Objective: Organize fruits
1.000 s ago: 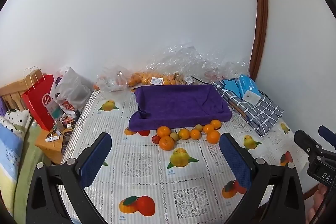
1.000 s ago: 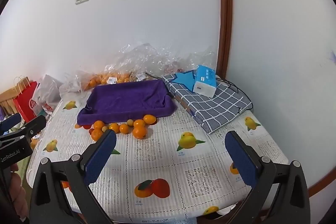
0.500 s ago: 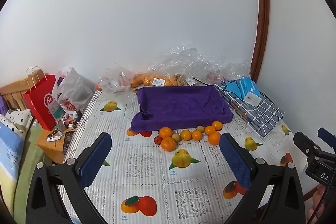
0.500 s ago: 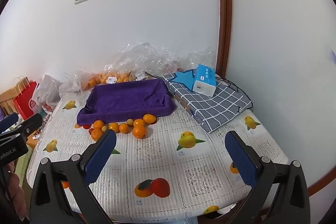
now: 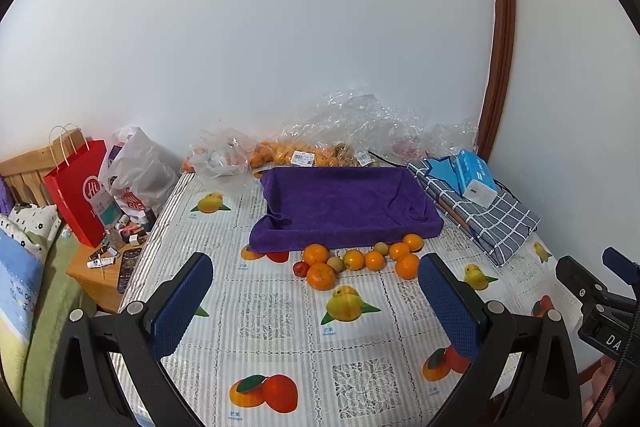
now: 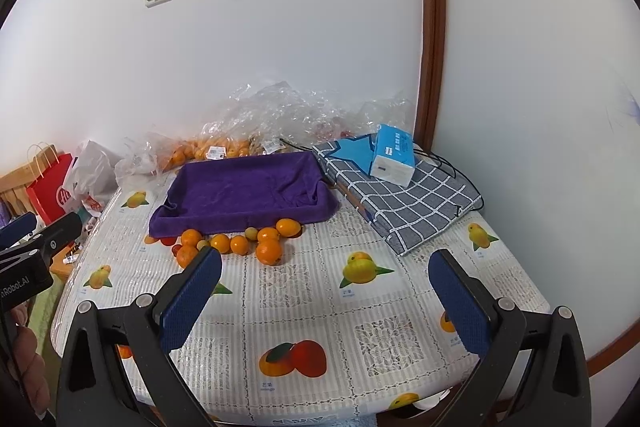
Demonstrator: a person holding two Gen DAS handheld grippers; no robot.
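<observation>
The fruits (image 5: 356,261) lie in a loose row at frame centre on the tabletop (image 5: 280,323), touching the near edge of the purple towel-lined tray (image 5: 344,203), which sits empty, probably the place meant for them. Both the left gripper (image 5: 316,303) and the right gripper (image 6: 324,291) hang above the near tabletop with fingers spread wide and holding nothing (a ready stance, apparently). Against the earlier frames, the fruit row sits slightly higher and smaller in the left view; little else differs.
</observation>
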